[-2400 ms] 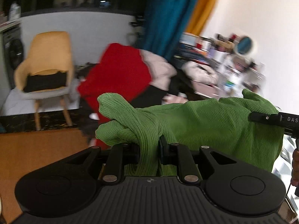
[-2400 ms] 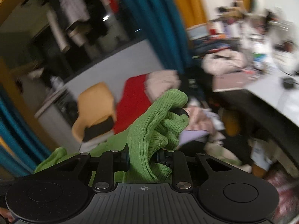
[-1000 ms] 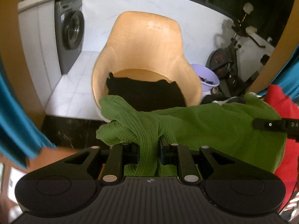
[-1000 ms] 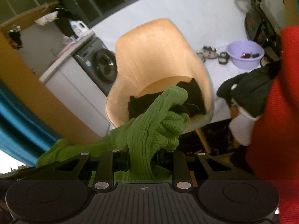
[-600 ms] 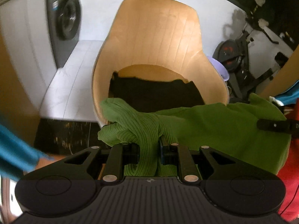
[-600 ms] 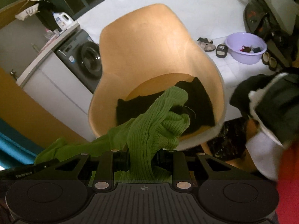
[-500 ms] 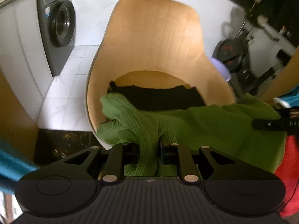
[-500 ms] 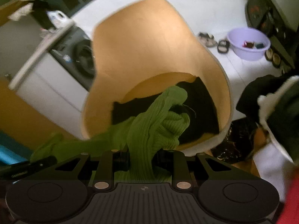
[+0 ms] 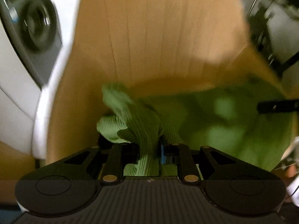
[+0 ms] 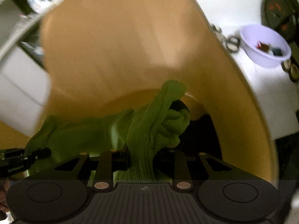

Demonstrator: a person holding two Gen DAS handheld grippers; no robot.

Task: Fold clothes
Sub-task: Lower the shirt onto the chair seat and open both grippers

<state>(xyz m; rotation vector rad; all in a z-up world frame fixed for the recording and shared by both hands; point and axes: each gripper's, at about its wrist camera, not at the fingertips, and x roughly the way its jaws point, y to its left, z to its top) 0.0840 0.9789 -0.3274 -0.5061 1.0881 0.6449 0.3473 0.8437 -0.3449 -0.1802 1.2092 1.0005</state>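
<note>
A green ribbed knit garment (image 9: 214, 125) is held stretched between both grippers, low over the seat of a tan shell chair (image 9: 158, 37). My left gripper (image 9: 149, 149) is shut on a bunched end of it. My right gripper (image 10: 142, 156) is shut on the other bunched end (image 10: 155, 123). The right gripper's finger shows at the right edge of the left wrist view (image 9: 276, 106); the left gripper shows at the left edge of the right wrist view (image 10: 20, 160). A black garment (image 10: 201, 134) lies on the chair seat, mostly hidden under the green one.
The chair's back (image 10: 121, 43) fills both views close ahead. A washing machine (image 9: 31, 29) stands to the left. A lilac basin (image 10: 265, 44) and sandals (image 10: 231, 41) sit on the white floor to the right. Exercise equipment (image 9: 276, 18) is at the far right.
Both grippers have swung from the cluttered room toward the chair and moved in close and down over its seat, carrying the green garment. The black garment is now mostly covered.
</note>
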